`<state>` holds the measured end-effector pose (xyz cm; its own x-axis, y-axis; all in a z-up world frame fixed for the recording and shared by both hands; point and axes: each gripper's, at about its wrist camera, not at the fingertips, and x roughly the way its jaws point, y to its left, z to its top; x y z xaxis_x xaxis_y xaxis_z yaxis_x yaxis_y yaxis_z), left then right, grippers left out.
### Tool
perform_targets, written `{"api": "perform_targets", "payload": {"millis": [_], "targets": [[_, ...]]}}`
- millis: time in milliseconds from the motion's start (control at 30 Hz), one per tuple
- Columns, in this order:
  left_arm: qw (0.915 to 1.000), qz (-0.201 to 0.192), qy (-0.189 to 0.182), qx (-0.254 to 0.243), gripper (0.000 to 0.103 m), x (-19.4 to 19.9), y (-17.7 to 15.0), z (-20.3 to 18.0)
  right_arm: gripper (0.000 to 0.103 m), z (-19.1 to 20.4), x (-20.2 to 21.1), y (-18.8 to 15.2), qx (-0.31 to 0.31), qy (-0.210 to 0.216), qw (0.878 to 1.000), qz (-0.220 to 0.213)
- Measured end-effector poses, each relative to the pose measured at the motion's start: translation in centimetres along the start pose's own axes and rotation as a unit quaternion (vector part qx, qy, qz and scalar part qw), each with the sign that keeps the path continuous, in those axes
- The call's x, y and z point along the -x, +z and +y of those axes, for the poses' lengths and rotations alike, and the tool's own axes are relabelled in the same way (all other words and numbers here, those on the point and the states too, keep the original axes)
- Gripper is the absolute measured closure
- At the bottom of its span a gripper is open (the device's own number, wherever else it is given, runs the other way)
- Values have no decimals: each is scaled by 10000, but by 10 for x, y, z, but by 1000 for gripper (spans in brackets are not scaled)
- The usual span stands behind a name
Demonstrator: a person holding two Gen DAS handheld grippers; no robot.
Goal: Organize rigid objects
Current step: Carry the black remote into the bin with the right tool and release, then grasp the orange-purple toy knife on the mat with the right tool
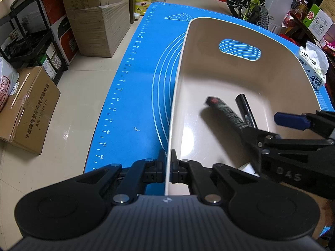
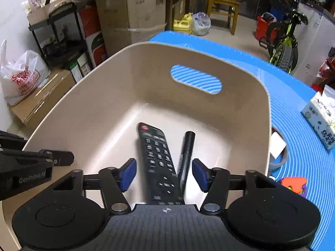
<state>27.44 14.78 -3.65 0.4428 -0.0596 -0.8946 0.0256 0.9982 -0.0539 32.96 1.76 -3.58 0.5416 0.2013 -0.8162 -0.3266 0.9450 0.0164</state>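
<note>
Right wrist view: right gripper [image 2: 164, 172], jaws spread, releases remote [image 2: 158, 159] into bin [image 2: 104, 96]; left gripper [image 1: 168, 166] pinches its rim, steadying.

it was a cluttered home storage room: stacked cardboard boxes [image 1: 98, 18], a child's bicycle [image 1: 249, 2], yellow detergent jugs [image 1: 142, 0], a wooden chair [image 2: 224, 6] on tiled floor [image 1: 83, 83].
</note>
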Motion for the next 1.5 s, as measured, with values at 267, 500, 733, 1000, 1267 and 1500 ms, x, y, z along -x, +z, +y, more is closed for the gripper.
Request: {"api": "perform_targets", "payload": {"millis": [267,500,733,1000,1267,1500], "targets": [[10000,3,14,-8,98,-1,0,-1,9,-27,53,-5,-256,-23,9935,-1112],[10000,4,14,-4,98,-1,0,-1,2,-74,91,-14,-607,-201,9790,-1935],[10000,4,14,-6,98,-1,0,-1,2,-128,82,-33,-897,-695,9773,-1787],[10000,5,9,3,98,0,0,-1,2,-162,42,-61,-468,-1397,9814,-1234],[10000,6,9,4,98,0,0,-1,2,-190,5,-86,-645,-1315,9867,-710],[10000,5,9,3,98,0,0,-1,2,-196,-12,-95,-795,-1172,9879,-640]]}}
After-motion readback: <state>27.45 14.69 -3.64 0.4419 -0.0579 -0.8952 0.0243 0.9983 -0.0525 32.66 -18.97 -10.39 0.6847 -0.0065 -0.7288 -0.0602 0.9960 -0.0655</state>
